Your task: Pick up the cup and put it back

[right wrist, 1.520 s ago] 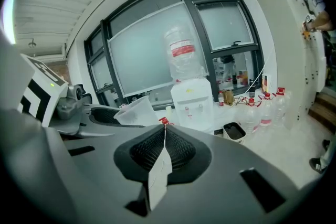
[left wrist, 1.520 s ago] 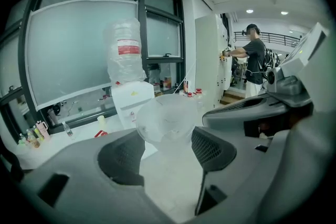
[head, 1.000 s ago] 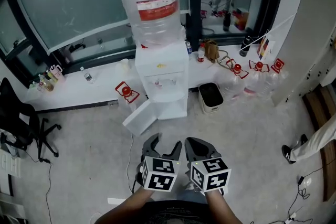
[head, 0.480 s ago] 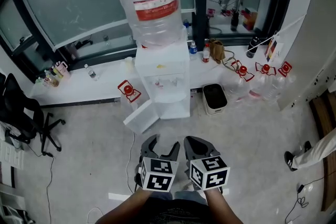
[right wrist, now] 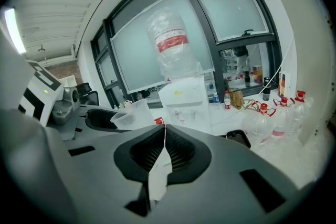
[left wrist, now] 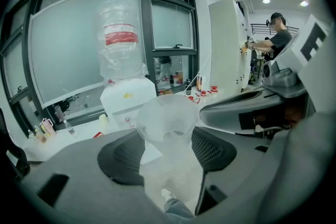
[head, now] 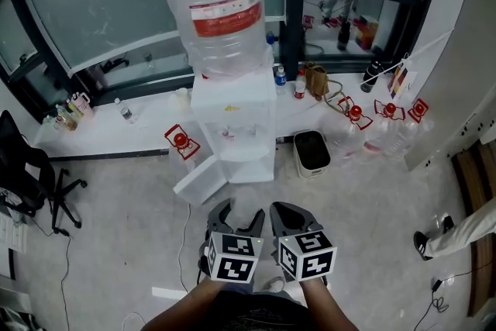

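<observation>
A translucent plastic cup (left wrist: 166, 119) stands upright between my left gripper's jaws, mouth up, and the left gripper (left wrist: 165, 148) is shut on it. From the right gripper view the same cup (right wrist: 131, 113) shows at the left. My right gripper (right wrist: 164, 134) is shut, pads touching with nothing between them. In the head view both grippers, left gripper (head: 235, 219) and right gripper (head: 285, 218), are held side by side at waist height, a short way before a white water dispenser (head: 232, 128) topped by a large clear bottle (head: 221, 8).
A white panel (head: 199, 181) leans at the dispenser's left foot. A black bin (head: 312, 152) stands to its right, then several red-capped water jugs (head: 385, 128). A window ledge (head: 116, 132) holds small bottles. An office chair (head: 27, 182) is at far left, a person's leg (head: 457, 232) at far right.
The head view has shifted slightly, so the dispenser sits a little further left and higher. Both grippers keep the same pose, the cup still in the left one.
</observation>
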